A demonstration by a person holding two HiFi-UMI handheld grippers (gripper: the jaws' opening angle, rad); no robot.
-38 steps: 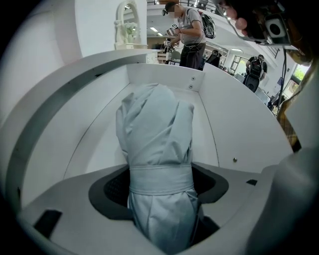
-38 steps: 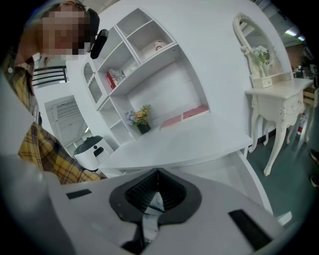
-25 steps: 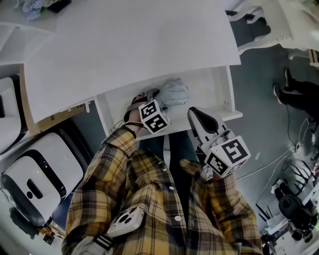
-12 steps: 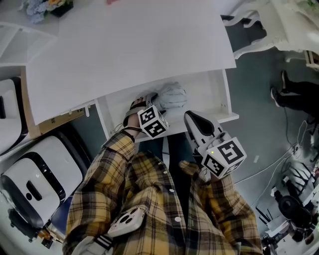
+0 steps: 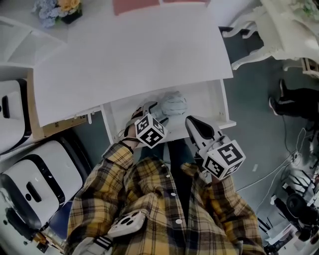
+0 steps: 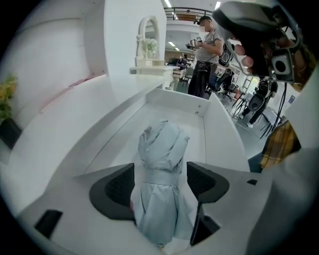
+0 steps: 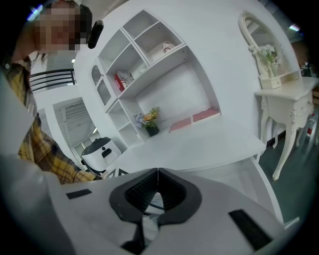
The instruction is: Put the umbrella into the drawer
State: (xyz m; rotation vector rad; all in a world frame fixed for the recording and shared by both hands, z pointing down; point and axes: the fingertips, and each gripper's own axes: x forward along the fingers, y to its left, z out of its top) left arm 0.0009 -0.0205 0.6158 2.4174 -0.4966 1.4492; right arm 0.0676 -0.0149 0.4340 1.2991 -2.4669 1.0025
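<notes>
A folded pale-blue umbrella (image 5: 172,104) lies in the open white drawer (image 5: 209,102) under the desk top (image 5: 134,55). In the left gripper view the umbrella (image 6: 162,164) points away along the drawer (image 6: 219,134). My left gripper (image 5: 157,114) (image 6: 159,184) is open, with a jaw on each side of the umbrella's strapped middle and a thin gap at each pad. My right gripper (image 5: 193,123) (image 7: 157,187) is shut and empty. It hangs over the drawer's front edge, right of the umbrella.
A white rounded appliance (image 5: 35,184) stands on the floor at the left. A flower pot (image 5: 55,7) and pink books (image 5: 134,6) sit at the desk's back. A white dressing table (image 5: 279,25) is to the right. Wall shelves (image 7: 144,55) rise behind the desk. A person (image 6: 204,60) stands beyond the drawer.
The head view has shifted, showing more of the desk's back. My left gripper has drawn back slightly toward the drawer's front. The right gripper holds about the same place.
</notes>
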